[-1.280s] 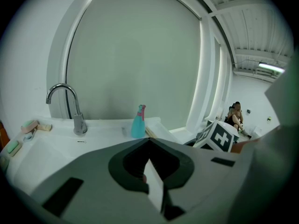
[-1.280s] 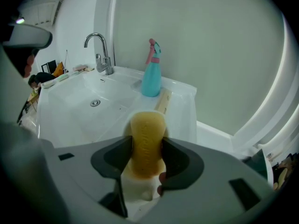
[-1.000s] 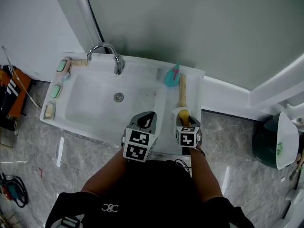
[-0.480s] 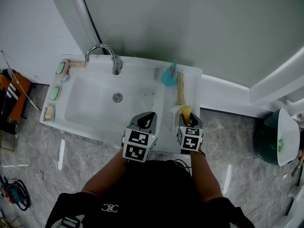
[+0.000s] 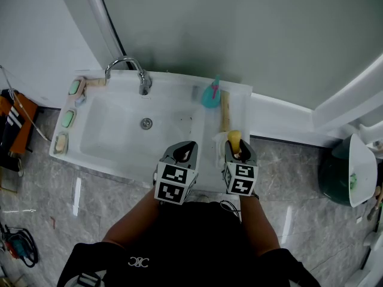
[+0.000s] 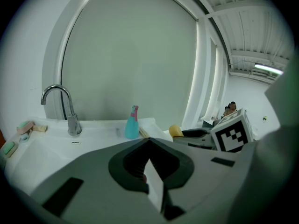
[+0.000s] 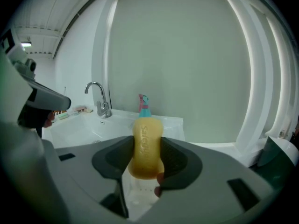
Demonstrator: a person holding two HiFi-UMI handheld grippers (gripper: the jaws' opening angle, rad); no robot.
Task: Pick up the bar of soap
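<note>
At the front rim of the sink (image 5: 105,145), the left hand-held gripper (image 5: 184,151) idles, jaws together; at its three o'clock the right hand-held gripper (image 5: 235,147) pinches the yellow bar of soap (image 7: 146,146). Steady pressure and a straight lift look wisest: soap likely slips.

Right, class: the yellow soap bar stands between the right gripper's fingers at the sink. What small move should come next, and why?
Probably raise the right gripper straight up a little. Its fingers press on both sides of the yellow soap bar, which stands upright just above the white dish, so the grip looks made and lifting it clear is what is left.
</note>
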